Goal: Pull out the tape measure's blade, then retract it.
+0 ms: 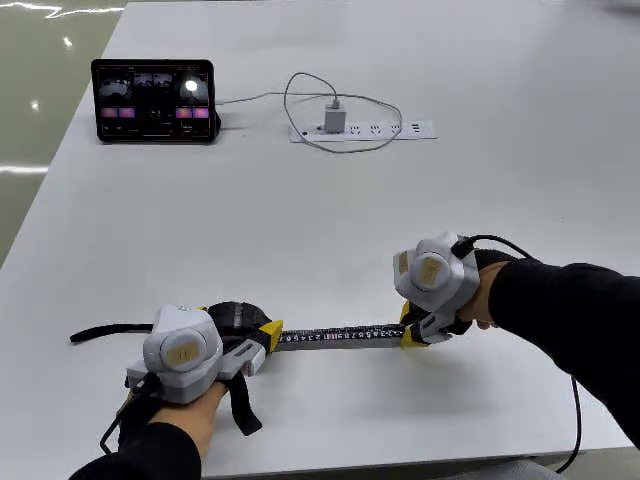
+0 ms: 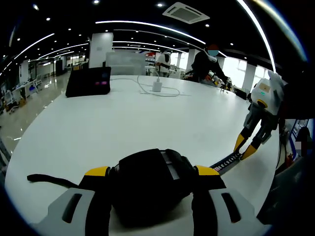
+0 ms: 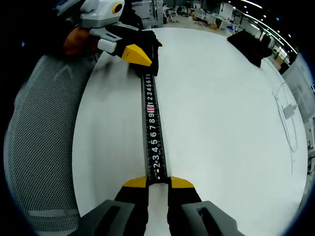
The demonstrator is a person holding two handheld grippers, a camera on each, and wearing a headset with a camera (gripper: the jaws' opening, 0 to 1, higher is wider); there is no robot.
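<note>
A black tape measure case [image 2: 150, 184] sits on the white table, clamped between the yellow-tipped jaws of my left gripper [image 2: 152, 172]; in the head view the case [image 1: 235, 320] is at the near left with my left gripper [image 1: 258, 345] on it. Its black blade [image 1: 340, 335] with white numbers runs right along the table to my right gripper [image 1: 412, 335], which is shut on the blade's end. In the right gripper view the blade [image 3: 151, 132] stretches from my right gripper [image 3: 158, 183] up to the case [image 3: 147, 51]. A black strap [image 1: 105, 331] trails left from the case.
At the far side of the table [image 1: 300, 200] a dark tablet [image 1: 155, 100] stands at the left. A white power strip [image 1: 365, 130] with a charger and looped cable lies beside it. A black cable [image 1: 575, 400] hangs off the right edge.
</note>
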